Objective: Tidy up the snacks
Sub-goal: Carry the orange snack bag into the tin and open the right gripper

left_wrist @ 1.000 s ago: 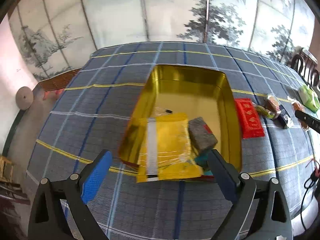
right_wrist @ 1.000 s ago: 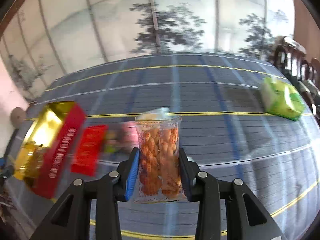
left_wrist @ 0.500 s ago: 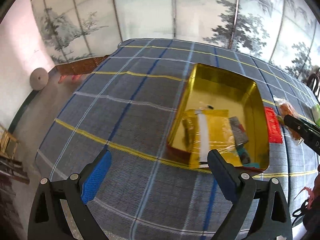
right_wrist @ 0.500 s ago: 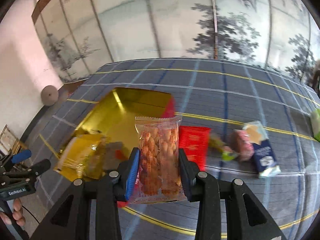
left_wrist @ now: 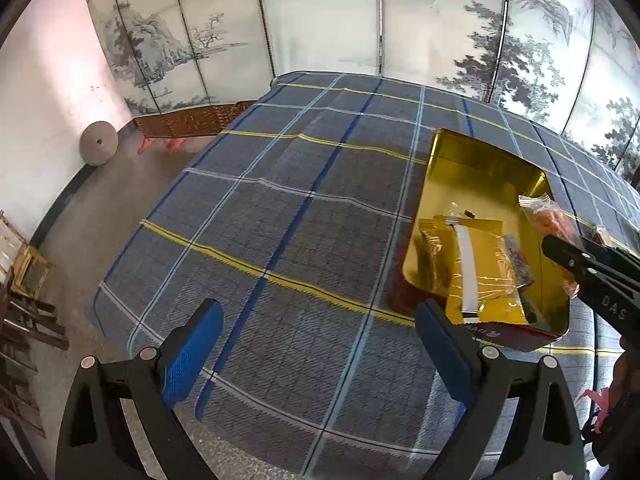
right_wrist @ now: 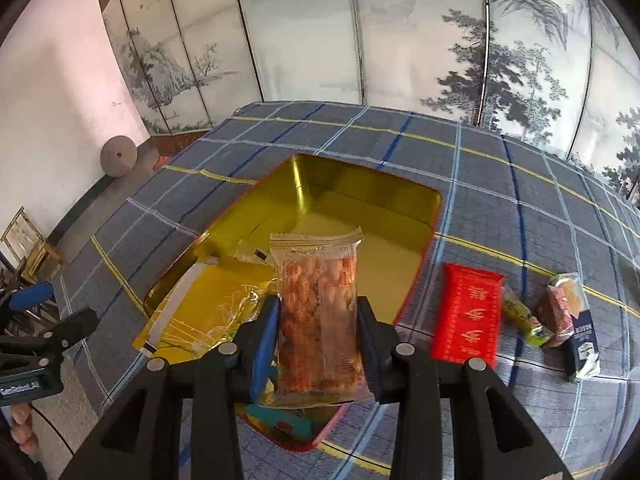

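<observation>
Beyond tin point(right_wrist: 434, 204), red packet point(right_wrist: 466, 314) visible only from right wrist.

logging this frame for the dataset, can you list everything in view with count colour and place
tin: 1, gold inside, red outside, on the cloth
yellow packet: 1, lying in the tin
twist snack pack: 1, clear with orange, in right tool over the tin
red packet: 1, on cloth right of the tin
small snacks: about three, mixed colours, right of the red packet
plaid cloth: 1, grey-blue, covering the table
left tool: open, empty
right tool: shut on the pack
</observation>
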`<state>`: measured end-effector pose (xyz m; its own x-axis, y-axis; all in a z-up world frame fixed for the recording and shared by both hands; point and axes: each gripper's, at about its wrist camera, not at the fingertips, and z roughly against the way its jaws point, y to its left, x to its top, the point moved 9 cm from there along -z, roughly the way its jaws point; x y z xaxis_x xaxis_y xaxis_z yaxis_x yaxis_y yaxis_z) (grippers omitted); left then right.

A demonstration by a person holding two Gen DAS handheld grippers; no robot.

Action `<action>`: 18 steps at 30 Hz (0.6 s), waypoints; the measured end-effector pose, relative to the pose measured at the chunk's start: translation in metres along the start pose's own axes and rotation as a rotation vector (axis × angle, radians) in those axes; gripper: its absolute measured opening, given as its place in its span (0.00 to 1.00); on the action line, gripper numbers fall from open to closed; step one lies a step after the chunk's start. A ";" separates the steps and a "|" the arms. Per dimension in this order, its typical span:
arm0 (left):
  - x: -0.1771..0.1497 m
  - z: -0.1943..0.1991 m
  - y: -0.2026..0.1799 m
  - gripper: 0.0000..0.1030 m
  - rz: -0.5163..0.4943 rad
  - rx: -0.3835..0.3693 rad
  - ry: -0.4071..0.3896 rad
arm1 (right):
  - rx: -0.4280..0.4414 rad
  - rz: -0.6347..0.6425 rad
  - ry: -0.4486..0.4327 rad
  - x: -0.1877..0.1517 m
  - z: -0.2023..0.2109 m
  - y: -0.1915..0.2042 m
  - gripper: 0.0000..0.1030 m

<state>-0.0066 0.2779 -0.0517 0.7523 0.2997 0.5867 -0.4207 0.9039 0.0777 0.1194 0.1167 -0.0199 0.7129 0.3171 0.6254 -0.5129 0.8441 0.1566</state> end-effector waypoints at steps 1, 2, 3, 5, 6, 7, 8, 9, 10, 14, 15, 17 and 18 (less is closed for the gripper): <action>0.000 0.000 0.002 0.93 0.002 0.004 0.001 | -0.003 0.008 0.002 0.000 -0.002 0.002 0.36; 0.000 0.000 0.005 0.93 0.006 0.009 0.002 | -0.004 0.012 0.003 0.000 -0.004 0.003 0.36; 0.000 0.000 0.006 0.93 0.010 0.010 0.003 | -0.006 0.017 0.004 0.000 -0.005 0.005 0.36; 0.000 0.001 0.008 0.93 0.015 0.013 0.004 | -0.011 0.029 0.010 0.000 -0.010 0.007 0.36; 0.000 0.001 0.010 0.93 0.017 0.016 0.005 | -0.011 0.029 0.013 0.000 -0.011 0.007 0.36; 0.001 0.001 0.010 0.93 0.018 0.017 0.004 | -0.011 0.027 0.016 0.000 -0.013 0.008 0.36; 0.001 0.002 0.011 0.93 0.019 0.019 0.003 | -0.014 0.031 0.018 0.000 -0.016 0.010 0.36; 0.001 0.002 0.012 0.93 0.019 0.020 0.003 | -0.021 0.032 0.019 0.000 -0.018 0.010 0.36; 0.001 0.003 0.012 0.93 0.019 0.020 0.003 | -0.021 0.029 0.023 0.000 -0.020 0.011 0.36; 0.001 0.003 0.012 0.93 0.021 0.016 0.002 | -0.020 0.024 0.039 -0.004 -0.030 0.012 0.36; 0.001 0.003 0.012 0.93 0.021 0.015 0.001 | -0.014 0.024 0.045 -0.006 -0.032 0.013 0.36; 0.001 0.003 0.013 0.93 0.020 0.016 0.002 | -0.018 0.026 0.049 -0.008 -0.034 0.013 0.36; 0.001 0.003 0.013 0.93 0.021 0.015 0.001 | -0.016 0.026 0.052 -0.009 -0.034 0.013 0.36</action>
<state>-0.0128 0.2887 -0.0473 0.7437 0.3185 0.5878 -0.4437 0.8928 0.0777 0.1227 0.1396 -0.0496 0.7233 0.3608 0.5887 -0.5243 0.8419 0.1281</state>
